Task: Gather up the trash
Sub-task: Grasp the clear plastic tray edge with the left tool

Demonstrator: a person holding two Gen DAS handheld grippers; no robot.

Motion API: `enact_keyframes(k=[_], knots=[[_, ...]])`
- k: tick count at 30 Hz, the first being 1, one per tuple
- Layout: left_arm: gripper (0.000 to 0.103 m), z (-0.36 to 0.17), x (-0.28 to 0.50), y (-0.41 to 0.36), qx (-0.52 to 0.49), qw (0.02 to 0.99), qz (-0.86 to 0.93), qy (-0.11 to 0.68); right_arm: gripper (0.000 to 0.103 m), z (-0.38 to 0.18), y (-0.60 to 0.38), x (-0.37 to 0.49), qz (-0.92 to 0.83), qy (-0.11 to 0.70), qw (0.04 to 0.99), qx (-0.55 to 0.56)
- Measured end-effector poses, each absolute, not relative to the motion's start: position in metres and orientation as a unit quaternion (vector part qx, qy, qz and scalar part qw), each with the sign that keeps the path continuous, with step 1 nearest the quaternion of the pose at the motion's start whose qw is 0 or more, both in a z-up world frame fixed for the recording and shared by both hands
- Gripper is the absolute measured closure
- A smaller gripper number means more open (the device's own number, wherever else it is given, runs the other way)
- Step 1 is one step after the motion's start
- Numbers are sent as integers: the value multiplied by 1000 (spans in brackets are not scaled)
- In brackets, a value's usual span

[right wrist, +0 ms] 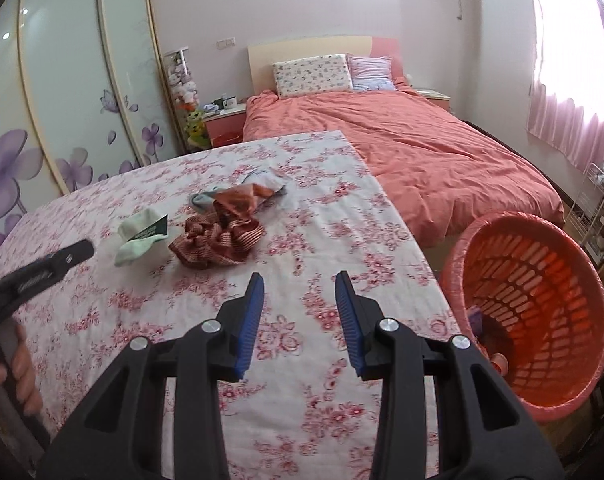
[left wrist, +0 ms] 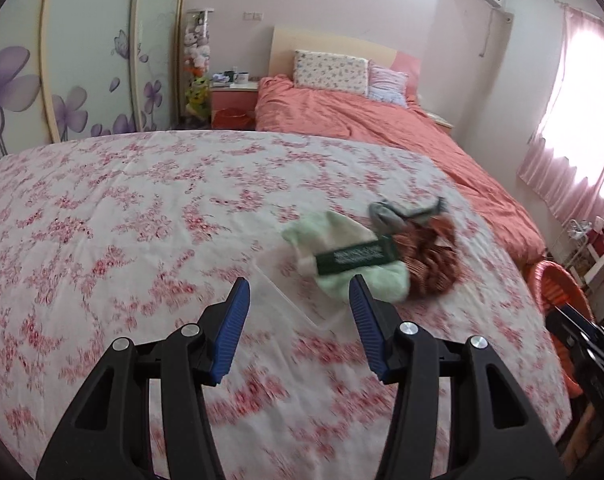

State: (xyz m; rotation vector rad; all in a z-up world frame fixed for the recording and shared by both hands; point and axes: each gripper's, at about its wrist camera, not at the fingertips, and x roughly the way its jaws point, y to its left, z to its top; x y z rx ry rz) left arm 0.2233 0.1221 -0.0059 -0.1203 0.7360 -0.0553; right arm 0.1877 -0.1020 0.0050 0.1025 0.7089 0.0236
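Observation:
A pale green sock with a dark green label [left wrist: 344, 258] [right wrist: 139, 236] lies on the floral-cloth table [left wrist: 141, 220] [right wrist: 322, 240]. Beside it lies a crumpled red-striped cloth [left wrist: 432, 264] [right wrist: 215, 242], with grey and orange pieces [left wrist: 398, 216] [right wrist: 245, 196] behind. A clear plastic wrapper [left wrist: 285, 296] lies flat in front of the sock. My left gripper [left wrist: 299, 292] is open and empty just above the wrapper, near the sock; it shows at the left in the right wrist view [right wrist: 65, 258]. My right gripper [right wrist: 299, 284] is open and empty over bare cloth. An orange basket [right wrist: 534, 316] [left wrist: 558, 296] stands off the table's right edge.
A bed with a coral cover [right wrist: 422, 152] lies beyond the table. A wardrobe with purple flowers [right wrist: 61, 120] lines the left wall. A nightstand with mugs [right wrist: 225, 114] stands by the headboard. A pink curtain [right wrist: 574, 100] and a wire rack [right wrist: 598, 200] are at right.

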Motion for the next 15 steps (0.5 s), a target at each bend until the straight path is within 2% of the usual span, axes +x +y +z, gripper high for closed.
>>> enact_keyframes(k=[5, 9, 13, 15], knots=[[61, -19, 243, 128, -56, 921, -14, 385, 66, 1, -102, 188, 9, 352, 935, 46], [73, -31, 253, 125, -49, 911, -4, 409, 66, -3, -103, 189, 6, 355, 934, 46], [79, -39, 258, 122, -50, 903, -3, 426, 66, -4, -103, 188, 5, 355, 934, 44], [93, -38, 257, 118, -48, 904, -4, 424, 66, -4, -103, 188, 5, 356, 934, 44]])
